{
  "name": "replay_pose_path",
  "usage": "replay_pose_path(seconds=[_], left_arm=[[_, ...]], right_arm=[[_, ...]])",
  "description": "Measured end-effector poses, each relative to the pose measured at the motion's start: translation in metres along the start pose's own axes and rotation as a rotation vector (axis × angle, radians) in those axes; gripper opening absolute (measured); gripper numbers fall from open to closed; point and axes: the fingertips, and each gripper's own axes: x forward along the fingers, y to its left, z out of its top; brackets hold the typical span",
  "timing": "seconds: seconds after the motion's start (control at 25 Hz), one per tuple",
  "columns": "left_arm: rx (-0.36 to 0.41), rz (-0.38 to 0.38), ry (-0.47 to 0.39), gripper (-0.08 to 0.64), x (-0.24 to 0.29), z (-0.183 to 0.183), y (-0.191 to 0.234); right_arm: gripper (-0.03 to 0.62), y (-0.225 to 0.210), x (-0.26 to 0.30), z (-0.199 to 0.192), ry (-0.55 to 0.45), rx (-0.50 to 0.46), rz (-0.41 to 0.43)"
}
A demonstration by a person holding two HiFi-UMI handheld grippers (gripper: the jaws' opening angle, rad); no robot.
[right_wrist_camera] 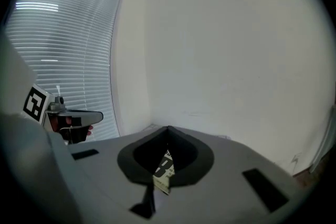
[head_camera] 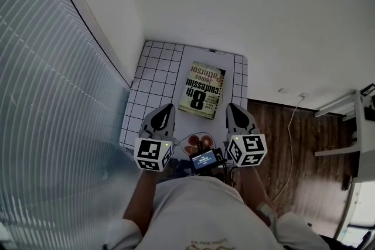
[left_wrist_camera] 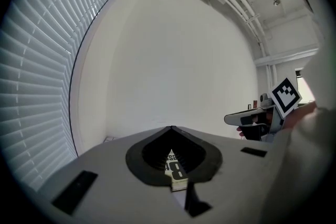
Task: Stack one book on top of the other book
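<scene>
At the bottom of the head view, nearest the camera, is the person's pale shirt (head_camera: 199, 208). Just above it is a small device with a lit screen (head_camera: 203, 159). The two handheld grippers sit either side of the device, each carrying a black-and-white marker cube.

The left gripper (head_camera: 167, 109) and the right gripper (head_camera: 231, 108) both point away from the person toward the wall. Each has its jaws pressed fully together and holds nothing. In each gripper view the book shows only through the dark cut-out in the closed jaws, well beyond the tips.

The book (head_camera: 202, 89) is a paperback with a large "8" on its cover. It lies flat on a white tiled table (head_camera: 153, 76) in the corner, ahead of and between the two grippers, touching neither. It rests on a plain white rectangle, and the views do not show whether this is the second book. Slatted blinds (head_camera: 53, 96) fill the left side and a wooden floor (head_camera: 293, 143) shows at the right.

The paperback is probably light and bendy, with a cover smooth enough to slip. A grip by one corner would likely let it sag. The safer hold appears to be its two long edges, one gripper on each, or the stiffer spine side, and the jaws would have to be opened first.
</scene>
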Motion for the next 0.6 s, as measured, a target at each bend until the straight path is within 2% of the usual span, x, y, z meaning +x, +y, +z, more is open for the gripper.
replay_pose_path(seconds=[0.6], left_arm=[[-0.013, -0.004, 0.025, 0.009, -0.009, -0.011, -0.005]], right_arm=[[0.008, 0.005, -0.009, -0.014, 0.028, 0.020, 0.009]])
